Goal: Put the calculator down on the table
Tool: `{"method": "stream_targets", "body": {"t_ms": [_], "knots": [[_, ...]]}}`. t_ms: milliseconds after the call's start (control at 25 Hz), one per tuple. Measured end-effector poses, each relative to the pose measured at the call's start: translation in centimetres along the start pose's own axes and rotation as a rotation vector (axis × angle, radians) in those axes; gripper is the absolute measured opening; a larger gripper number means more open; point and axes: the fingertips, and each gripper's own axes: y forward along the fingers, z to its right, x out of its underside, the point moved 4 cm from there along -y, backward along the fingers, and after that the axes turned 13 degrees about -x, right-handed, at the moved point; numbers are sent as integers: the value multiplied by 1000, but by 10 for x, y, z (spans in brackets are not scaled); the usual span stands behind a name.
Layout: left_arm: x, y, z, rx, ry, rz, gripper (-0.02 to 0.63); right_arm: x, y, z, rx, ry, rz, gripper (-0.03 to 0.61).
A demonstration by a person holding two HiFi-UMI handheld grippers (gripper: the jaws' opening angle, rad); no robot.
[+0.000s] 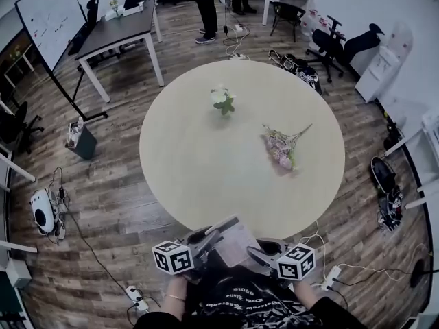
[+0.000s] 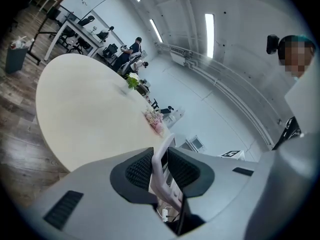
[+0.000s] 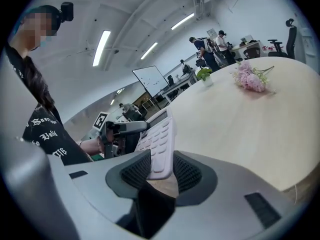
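A pale pink calculator (image 1: 233,242) is held in the air between both grippers, just short of the round beige table's (image 1: 206,177) near edge. My left gripper (image 1: 208,240) is shut on its left edge, seen edge-on as a thin pink slab (image 2: 160,159) between the black pads. My right gripper (image 1: 255,253) is shut on its right side, and in the right gripper view the calculator's keys (image 3: 159,146) face up with the left gripper (image 3: 121,133) at its far end.
On the table stand a small white flower pot (image 1: 222,100) at the middle and a pink bouquet (image 1: 281,148) to the right. Cables and power strips (image 1: 331,277) lie on the wooden floor. Desks, office chairs, a whiteboard (image 1: 48,14) and people stand farther off.
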Motion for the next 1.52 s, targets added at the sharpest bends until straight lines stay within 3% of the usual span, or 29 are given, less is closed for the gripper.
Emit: {"method": "stream_targets", "body": {"t_ms": [360,960,1520], "knots": [[-66,8,-52,-8,19,-17,98,-51,63,21,9,16,-12,150],[-129,5,-89,-71,-30,91,100,-120,111,37,1,-74,-45,152],[-216,20,-117,-149,26,205,100,-209,157,72,-33,-151,-59,155]]}}
